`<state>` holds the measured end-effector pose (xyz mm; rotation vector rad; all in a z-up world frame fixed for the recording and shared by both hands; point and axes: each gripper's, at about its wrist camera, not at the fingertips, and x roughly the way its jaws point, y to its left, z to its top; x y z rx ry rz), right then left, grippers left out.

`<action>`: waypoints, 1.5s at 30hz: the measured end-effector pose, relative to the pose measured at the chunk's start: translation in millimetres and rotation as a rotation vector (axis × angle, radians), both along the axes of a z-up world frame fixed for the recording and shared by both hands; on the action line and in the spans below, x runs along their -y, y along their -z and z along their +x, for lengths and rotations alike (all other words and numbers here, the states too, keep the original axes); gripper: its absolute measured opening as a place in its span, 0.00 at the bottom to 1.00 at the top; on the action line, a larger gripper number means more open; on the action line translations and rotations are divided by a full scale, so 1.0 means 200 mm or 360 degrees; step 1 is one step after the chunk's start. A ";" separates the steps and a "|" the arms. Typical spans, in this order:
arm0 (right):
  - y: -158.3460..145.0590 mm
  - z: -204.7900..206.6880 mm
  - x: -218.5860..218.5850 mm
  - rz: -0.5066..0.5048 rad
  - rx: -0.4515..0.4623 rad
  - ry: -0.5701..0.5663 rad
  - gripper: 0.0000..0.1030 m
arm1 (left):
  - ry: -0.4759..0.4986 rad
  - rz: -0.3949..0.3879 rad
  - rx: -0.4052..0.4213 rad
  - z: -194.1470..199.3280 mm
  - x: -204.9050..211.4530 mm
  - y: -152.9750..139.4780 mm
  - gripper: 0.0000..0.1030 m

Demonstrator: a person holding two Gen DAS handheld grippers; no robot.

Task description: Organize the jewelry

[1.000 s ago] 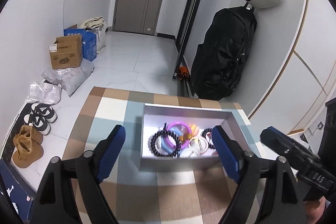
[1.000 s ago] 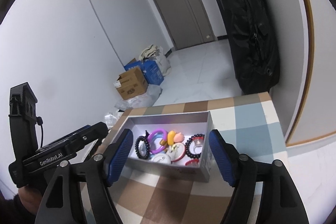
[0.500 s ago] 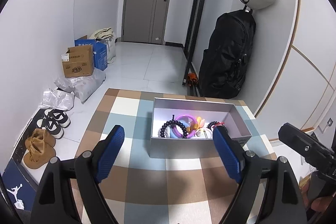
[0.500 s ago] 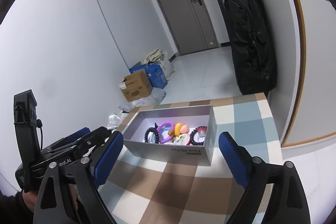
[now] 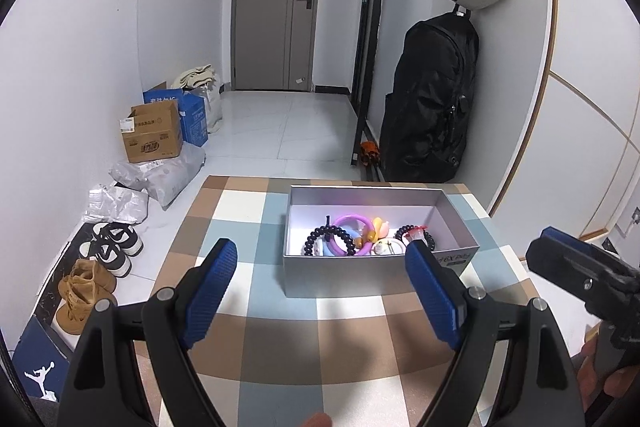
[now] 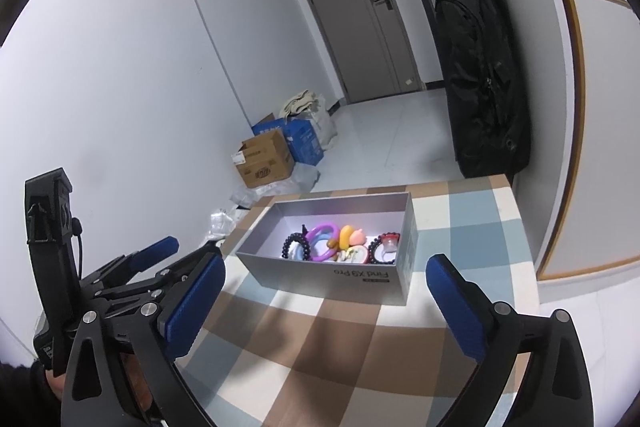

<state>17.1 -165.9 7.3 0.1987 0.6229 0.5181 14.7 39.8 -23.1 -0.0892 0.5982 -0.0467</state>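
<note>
A grey open box [image 5: 344,277] stands on the checked tablecloth [image 5: 280,339]; it also shows in the right wrist view [image 6: 340,277]. Inside lie a purple ring [image 5: 345,241], a black bead bracelet [image 5: 320,239], a second bead bracelet [image 5: 414,230] and orange and pink pieces [image 6: 350,235]. My left gripper [image 5: 322,297] is open and empty, held back from the box's near wall. My right gripper [image 6: 326,307] is open and empty, in front of the box's labelled side. Each gripper shows at the edge of the other's view.
The table's far edge drops to a tiled floor. On the floor at left are cardboard boxes [image 5: 151,137], plastic bags [image 5: 168,177] and shoes [image 5: 112,247]. A black backpack [image 5: 432,99] hangs on the wall at right, a closed door [image 5: 276,7] at the back.
Both grippers have pulled back and up from the box, so it looks smaller and farther. The jewelry in the box has not moved. Both stay open.
</note>
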 end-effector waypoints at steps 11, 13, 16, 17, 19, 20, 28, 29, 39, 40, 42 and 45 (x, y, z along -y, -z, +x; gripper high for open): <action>0.02 0.01 0.00 -0.0002 -0.0031 -0.0008 1.00 | -0.0005 -0.0025 -0.0009 0.00 -0.01 0.00 0.80; 0.03 0.01 -0.01 -0.0003 -0.0035 -0.0007 1.00 | -0.0002 -0.0027 -0.0013 0.00 -0.01 0.00 0.80; 0.02 0.01 -0.01 -0.0002 -0.0035 -0.0008 1.00 | 0.0001 -0.0028 -0.0019 0.00 -0.01 0.00 0.80; 0.03 0.01 -0.01 -0.0002 -0.0036 -0.0008 1.00 | -0.0002 -0.0028 -0.0021 0.01 -0.01 0.00 0.80; 0.03 0.01 -0.01 -0.0003 -0.0042 -0.0007 1.00 | -0.0001 -0.0034 -0.0029 0.01 -0.01 0.01 0.80; 0.03 0.01 -0.01 -0.0004 -0.0044 -0.0005 1.00 | -0.0003 -0.0034 -0.0033 0.01 -0.01 0.01 0.80; 0.03 0.01 -0.01 0.0003 -0.0046 -0.0001 1.00 | 0.0005 -0.0039 -0.0038 0.01 0.00 0.01 0.80; 0.03 0.01 0.00 0.0003 -0.0044 -0.0001 1.00 | 0.0007 -0.0042 -0.0037 0.01 0.00 0.01 0.80; 0.03 0.01 0.00 0.0001 -0.0048 0.0000 1.00 | 0.0001 -0.0026 -0.0030 0.02 0.01 0.01 0.80; 0.03 0.00 0.00 0.0000 -0.0046 0.0001 1.00 | 0.0001 -0.0029 -0.0031 0.02 0.01 0.01 0.80; 0.03 0.00 0.00 0.0001 -0.0047 0.0001 1.00 | 0.0006 -0.0031 -0.0032 0.02 0.01 0.01 0.80; 0.03 0.00 0.00 -0.0007 -0.0052 0.0002 1.00 | 0.0008 -0.0026 -0.0035 0.02 0.01 0.01 0.80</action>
